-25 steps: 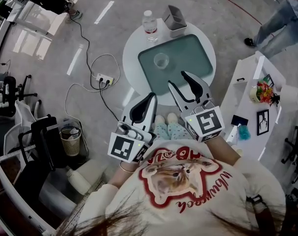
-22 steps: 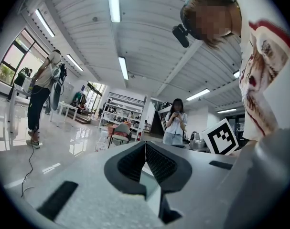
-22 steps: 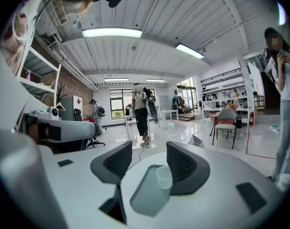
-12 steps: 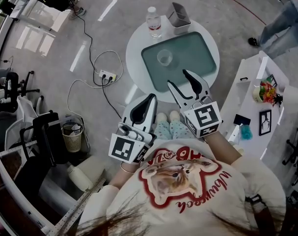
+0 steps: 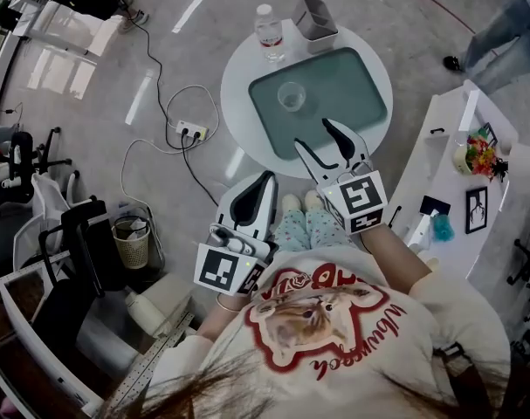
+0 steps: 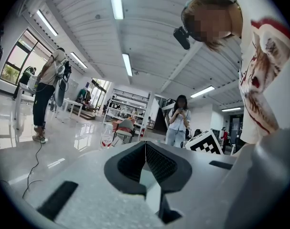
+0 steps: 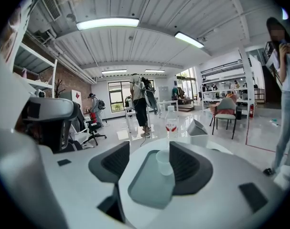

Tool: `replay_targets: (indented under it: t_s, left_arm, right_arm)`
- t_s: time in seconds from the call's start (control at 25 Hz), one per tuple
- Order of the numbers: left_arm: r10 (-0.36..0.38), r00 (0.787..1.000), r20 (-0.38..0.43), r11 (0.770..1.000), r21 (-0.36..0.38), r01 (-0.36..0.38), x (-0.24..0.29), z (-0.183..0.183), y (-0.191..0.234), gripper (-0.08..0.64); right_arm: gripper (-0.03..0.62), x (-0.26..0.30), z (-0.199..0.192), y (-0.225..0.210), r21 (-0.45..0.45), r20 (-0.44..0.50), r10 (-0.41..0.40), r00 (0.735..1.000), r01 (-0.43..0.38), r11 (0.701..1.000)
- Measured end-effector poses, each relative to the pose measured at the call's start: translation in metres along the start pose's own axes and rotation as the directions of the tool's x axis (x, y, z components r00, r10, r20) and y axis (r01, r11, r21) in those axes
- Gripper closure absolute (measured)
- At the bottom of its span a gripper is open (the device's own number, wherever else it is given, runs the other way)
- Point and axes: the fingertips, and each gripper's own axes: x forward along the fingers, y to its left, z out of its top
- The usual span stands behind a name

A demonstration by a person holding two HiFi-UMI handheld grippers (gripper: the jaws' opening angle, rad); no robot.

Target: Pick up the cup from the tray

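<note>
Though its label is unreadable, a bottle (image 5: 267,31) flanks the tray (image 5: 352,85).

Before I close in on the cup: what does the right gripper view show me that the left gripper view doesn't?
Only the right gripper view: the clear cup upright on the green tray. It sits ahead, framed between the open jaws of the right gripper, which have just been opening with nothing in them. A grey container stands further back.
Only the left gripper view: the left gripper with its jaws together, and a standing person.
Both: the water bottle.
</note>
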Motion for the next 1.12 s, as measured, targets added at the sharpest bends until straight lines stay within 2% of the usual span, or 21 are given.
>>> replay_targets:
  t_s: [0.88,1.12]
  left_arm:
    - [0.030,0.998,-0.050,0.999,-0.020,-0.031,0.003,-0.022,0.008,0.545]
    - [0.031,0.997,-0.070,0.997,-0.062,-0.036,0.007,-0.027,0.003,0.545]
  right_arm:
    - [0.348,0.043,-0.044,-0.023,0.022,-0.087,-0.003,0.996,0.005,1.000]
    - [0.347,0.056,-0.058,-0.029,0.024,-0.120,0.001,0.993,0.002,1.000]
